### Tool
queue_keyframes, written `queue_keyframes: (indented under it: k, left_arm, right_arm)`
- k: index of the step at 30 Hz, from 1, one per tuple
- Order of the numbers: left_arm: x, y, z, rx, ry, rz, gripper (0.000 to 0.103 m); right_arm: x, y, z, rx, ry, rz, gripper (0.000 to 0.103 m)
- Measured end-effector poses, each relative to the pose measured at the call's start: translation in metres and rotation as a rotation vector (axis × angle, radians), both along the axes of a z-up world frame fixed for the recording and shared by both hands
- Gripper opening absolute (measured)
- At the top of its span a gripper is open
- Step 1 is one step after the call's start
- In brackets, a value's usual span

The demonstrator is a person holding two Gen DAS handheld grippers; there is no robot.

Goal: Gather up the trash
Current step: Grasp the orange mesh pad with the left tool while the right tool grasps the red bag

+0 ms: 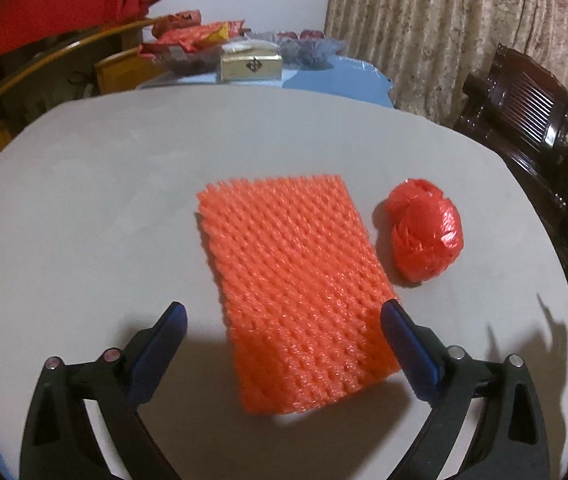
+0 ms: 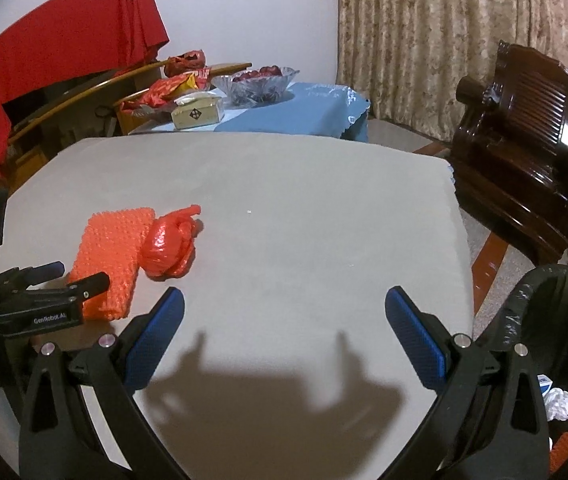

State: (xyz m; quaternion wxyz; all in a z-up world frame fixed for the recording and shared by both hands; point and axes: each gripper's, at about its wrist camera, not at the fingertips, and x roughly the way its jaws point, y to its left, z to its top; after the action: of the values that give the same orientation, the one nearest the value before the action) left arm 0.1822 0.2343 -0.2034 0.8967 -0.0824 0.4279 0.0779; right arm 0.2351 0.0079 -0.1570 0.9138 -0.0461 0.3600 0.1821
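The left gripper is held released, its jaws spread to either side of the near end of the orange foam netting sheet, which lies flat on the grey table. The sheet is judged light, soft and compressible; a pinch across its near edge should suffice. Just beside it sits the crumpled red plastic bag. The right gripper is likewise spread wide over bare table, the black-lined trash bin to its right.

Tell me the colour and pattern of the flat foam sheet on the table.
The foam sheet is orange with a net-like bumpy weave, seen best in the left wrist view.
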Motion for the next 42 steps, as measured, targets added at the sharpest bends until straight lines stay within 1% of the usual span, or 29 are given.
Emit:
queue_keyframes:
  k: [2,5,7,8,10,11,12,13,14,17,22,24,27,31,36,41,42]
  left_arm:
    - [0.003,0.0,-0.004,-0.022,0.01,-0.01,0.09]
    - [0.003,0.001,-0.005,-0.067,0.004,-0.019,0.081]
    - [0.004,-0.003,-0.004,-0.073,-0.002,-0.034,0.065]
    - [0.004,-0.004,-0.003,-0.071,-0.003,-0.041,0.062]
    - [0.004,-0.008,-0.001,-0.067,-0.008,-0.05,0.049]
    - [0.004,-0.01,0.0,-0.062,-0.013,-0.048,0.045]
    - [0.004,-0.011,0.002,-0.057,-0.017,-0.048,0.037]
    - [0.004,-0.013,0.005,-0.051,-0.028,-0.049,0.024]
    - [0.004,-0.014,0.008,-0.039,-0.038,-0.048,0.014]
    - [0.004,-0.009,0.014,-0.061,-0.054,-0.035,0.014]
    - [-0.002,0.007,0.026,-0.067,-0.089,0.002,0.013]
    - [-0.006,0.014,0.031,-0.061,-0.103,0.016,0.013]
    - [-0.01,0.025,0.038,-0.031,-0.119,0.034,0.013]
    - [-0.012,0.032,0.039,0.01,-0.119,0.042,0.013]
    - [-0.013,0.039,0.039,0.011,-0.117,0.054,0.013]
    - [-0.015,0.046,0.041,0.019,-0.126,0.07,0.013]
    - [-0.015,0.048,0.042,0.018,-0.127,0.074,0.013]
  right_arm:
    - [0.004,0.004,-0.005,-0.007,0.006,0.004,0.098]
    - [0.008,0.009,-0.011,-0.019,0.015,0.012,0.098]
    - [0.01,0.012,-0.014,-0.023,0.021,0.015,0.098]
    - [0.011,0.014,-0.016,-0.026,0.024,0.016,0.098]
    - [0.013,0.017,-0.019,-0.028,0.029,0.017,0.098]
    - [0.014,0.019,-0.02,-0.029,0.032,0.016,0.098]
    - [0.015,0.021,-0.02,-0.027,0.035,0.017,0.098]
    - [0.016,0.022,-0.02,-0.026,0.036,0.018,0.098]
    - [0.017,0.024,-0.02,-0.025,0.036,0.019,0.098]
    - [0.019,0.031,-0.017,-0.024,0.031,0.033,0.098]
    - [0.024,0.044,-0.013,-0.019,0.021,0.056,0.098]
    - [0.026,0.049,-0.011,-0.013,0.02,0.062,0.098]
    - [0.031,0.059,-0.009,-0.004,0.022,0.078,0.098]
    - [0.037,0.078,-0.008,-0.003,0.021,0.101,0.098]
    - [0.045,0.102,-0.01,-0.02,0.016,0.121,0.098]
    - [0.054,0.118,-0.022,-0.042,0.047,0.13,0.097]
    - [0.055,0.122,-0.024,-0.05,0.056,0.136,0.092]
